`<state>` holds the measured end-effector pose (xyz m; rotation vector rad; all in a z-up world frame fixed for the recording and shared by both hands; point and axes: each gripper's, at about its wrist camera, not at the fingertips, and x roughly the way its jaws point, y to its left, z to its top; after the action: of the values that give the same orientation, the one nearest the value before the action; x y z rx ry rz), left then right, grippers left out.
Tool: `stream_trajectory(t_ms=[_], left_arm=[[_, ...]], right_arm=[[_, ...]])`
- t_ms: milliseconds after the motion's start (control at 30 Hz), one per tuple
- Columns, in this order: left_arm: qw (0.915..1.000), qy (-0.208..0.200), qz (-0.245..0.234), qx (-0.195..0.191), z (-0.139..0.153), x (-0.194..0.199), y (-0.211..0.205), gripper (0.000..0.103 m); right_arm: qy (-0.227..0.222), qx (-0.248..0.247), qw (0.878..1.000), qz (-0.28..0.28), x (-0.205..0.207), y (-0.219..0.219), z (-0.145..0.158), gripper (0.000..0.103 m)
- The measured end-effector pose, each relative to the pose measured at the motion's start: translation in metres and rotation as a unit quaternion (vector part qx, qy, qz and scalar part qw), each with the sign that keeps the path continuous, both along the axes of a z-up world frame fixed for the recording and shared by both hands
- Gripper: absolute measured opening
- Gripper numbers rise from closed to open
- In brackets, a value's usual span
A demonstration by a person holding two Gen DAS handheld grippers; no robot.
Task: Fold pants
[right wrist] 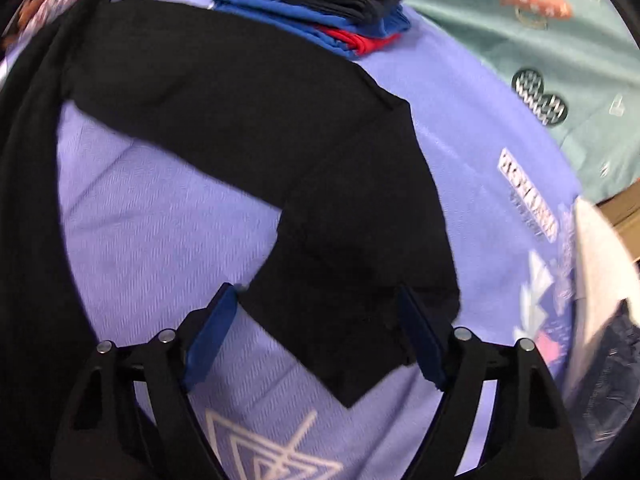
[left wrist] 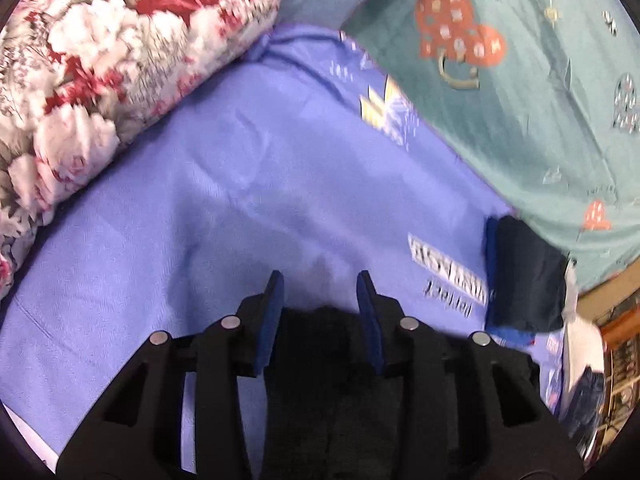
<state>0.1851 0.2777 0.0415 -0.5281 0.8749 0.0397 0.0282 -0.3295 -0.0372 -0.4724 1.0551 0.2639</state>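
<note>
Soft black pants [right wrist: 248,120] sprawl matte and creased over a woven periwinkle sheet [right wrist: 152,232]. The right gripper [right wrist: 316,300] angles down, fingers wide apart, touching nothing, above the pants' corner. The left gripper [left wrist: 320,280] pinches bunched black fabric deep between part-closed fingers, bare sheet ahead.

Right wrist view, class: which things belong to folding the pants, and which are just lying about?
Job:
- black pants
- right gripper, open over the fabric
- purple sheet underneath

Lying about:
- folded clothes stack
- teal blanket
</note>
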Motion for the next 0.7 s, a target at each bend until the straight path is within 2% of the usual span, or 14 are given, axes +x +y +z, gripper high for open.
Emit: stream_trajectory(t_ms=[33, 67, 100, 133, 200, 267, 333, 467, 533, 600, 700], left_arm=[[0.9999, 0.007, -0.006, 0.01, -0.002, -0.002, -0.003, 0.037], [0.9997, 0.013, -0.016, 0.016, -0.003, -0.005, -0.005, 0.039], [0.9995, 0.016, -0.023, 0.016, -0.005, -0.008, -0.005, 0.047], [0.9993, 0.018, -0.029, 0.013, -0.006, -0.012, -0.004, 0.06], [0.9992, 0.02, -0.031, 0.017, -0.007, -0.019, -0.002, 0.073], [0.9985, 0.025, -0.04, 0.028, -0.008, -0.02, -0.002, 0.074], [0.9976, 0.036, -0.053, 0.028, -0.011, -0.016, -0.005, 0.075], [0.9945, 0.047, -0.089, 0.027, -0.015, -0.004, -0.026, 0.075], [0.9927, 0.049, -0.102, 0.041, -0.014, -0.001, -0.039, 0.075], [0.9915, 0.063, -0.1, 0.053, -0.015, 0.0, -0.045, 0.074], [0.9905, 0.084, -0.1, 0.045, -0.016, -0.004, -0.046, 0.074]], right_arm=[[0.02, 0.03, 0.999, -0.009, 0.008, -0.006, 0.002, 0.048], [0.029, 0.041, 0.999, -0.019, 0.012, -0.011, 0.004, 0.031], [0.032, 0.038, 0.998, -0.03, 0.016, -0.016, 0.005, 0.026], [0.032, 0.042, 0.998, -0.04, 0.019, -0.023, 0.008, 0.024], [0.015, 0.043, 0.997, -0.06, 0.023, -0.036, 0.016, 0.02], [-0.007, 0.076, 0.992, -0.098, 0.028, -0.058, 0.033, 0.014], [-0.032, 0.122, 0.982, -0.143, 0.035, -0.09, 0.053, 0.014], [-0.055, 0.207, 0.949, -0.231, 0.044, -0.142, 0.077, 0.014], [-0.055, 0.215, 0.943, -0.25, 0.044, -0.153, 0.079, 0.014], [-0.057, 0.206, 0.942, -0.257, 0.05, -0.156, 0.079, 0.014], [-0.058, 0.208, 0.939, -0.266, 0.052, -0.159, 0.073, 0.014]])
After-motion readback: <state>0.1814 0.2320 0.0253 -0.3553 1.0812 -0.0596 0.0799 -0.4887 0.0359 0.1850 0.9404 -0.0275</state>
